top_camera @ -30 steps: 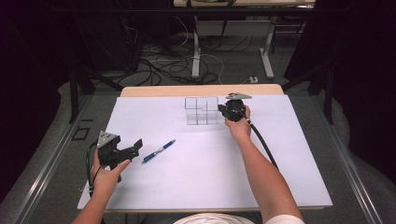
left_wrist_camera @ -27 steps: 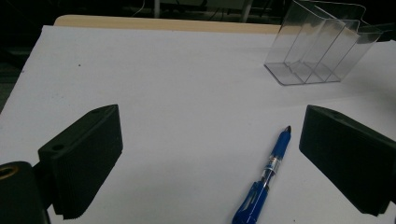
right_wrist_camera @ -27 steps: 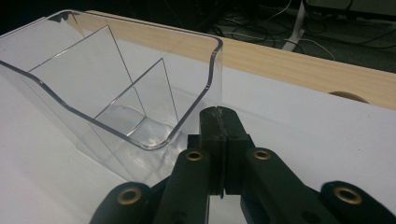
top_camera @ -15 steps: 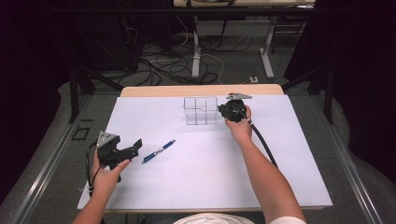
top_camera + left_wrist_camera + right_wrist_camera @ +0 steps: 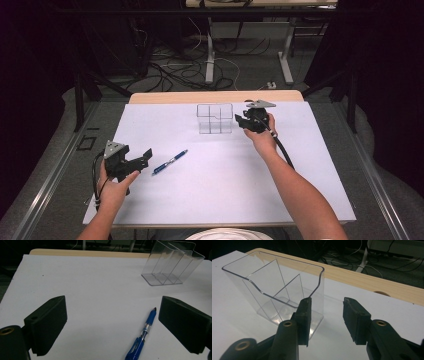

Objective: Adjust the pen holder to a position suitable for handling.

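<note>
A clear plastic organizer [image 5: 215,118] is standing upright near the far edge of the white table [image 5: 225,200], a little right of its middle. It is see-through throughout, with thin inner walls splitting it into compartments and a front wall that steps down lower than the back; the right gripper view shows the compartments [image 5: 277,290] holding nothing. A blue pen [image 5: 169,162] is lying flat on the table, well apart from the organizer, toward the near left, its tip pointing roughly at the organizer.

The right gripper [image 5: 241,121] is sitting just beside the organizer's right end. Its jaws are standing apart with nothing between them: in its own view one jaw is overlapping the organizer's near corner [image 5: 315,312] and the other is standing off over bare table. Whether the near jaw is touching the plastic I cannot tell.

The left gripper [image 5: 143,157] is being held low at the near left, pointing at the pen, released, jaws spread wide. In the left gripper view the pen [image 5: 143,336] is lying close to one jaw but apart from it, with the organizer [image 5: 172,263] farther off beyond.

Bare table is lying between pen and organizer. Beyond the table's wooden far strip [image 5: 215,96], cables [image 5: 200,65] are trailing over the floor among metal desk legs [image 5: 286,52].
</note>
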Available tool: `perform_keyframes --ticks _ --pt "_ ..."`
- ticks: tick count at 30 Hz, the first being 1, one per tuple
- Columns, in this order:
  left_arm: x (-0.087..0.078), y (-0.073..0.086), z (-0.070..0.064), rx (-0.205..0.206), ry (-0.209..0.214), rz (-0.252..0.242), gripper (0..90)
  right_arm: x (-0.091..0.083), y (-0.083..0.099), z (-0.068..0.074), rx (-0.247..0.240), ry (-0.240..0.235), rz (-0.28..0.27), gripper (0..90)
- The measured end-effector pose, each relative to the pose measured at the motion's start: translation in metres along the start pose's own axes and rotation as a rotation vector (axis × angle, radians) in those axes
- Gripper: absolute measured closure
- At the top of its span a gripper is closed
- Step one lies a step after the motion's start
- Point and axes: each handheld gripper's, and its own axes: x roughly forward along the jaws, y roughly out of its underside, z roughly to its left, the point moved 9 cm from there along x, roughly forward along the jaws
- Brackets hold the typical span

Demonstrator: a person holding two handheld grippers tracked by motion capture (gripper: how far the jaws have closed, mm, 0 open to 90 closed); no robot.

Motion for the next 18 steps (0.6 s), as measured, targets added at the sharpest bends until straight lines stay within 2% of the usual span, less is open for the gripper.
perform_keyframes --ticks 3,12,14,18 --pt "0.000 0.000 0.000 -0.001 -0.001 -0.001 8.5 -0.004 -0.001 0.001 -0.005 -0.002 0.000 54.1" --pt "-0.001 0.000 0.001 -0.006 -0.002 -0.002 8.7 -0.026 -0.004 0.013 -0.090 0.000 0.019 43.5" --pt "-0.001 0.000 0.001 -0.007 -0.002 -0.002 8.7 -0.030 -0.005 0.018 -0.102 -0.025 0.013 40.2" --pt "-0.001 0.000 0.001 -0.006 -0.003 -0.002 8.7 -0.039 -0.007 0.028 -0.090 -0.060 0.010 36.3"
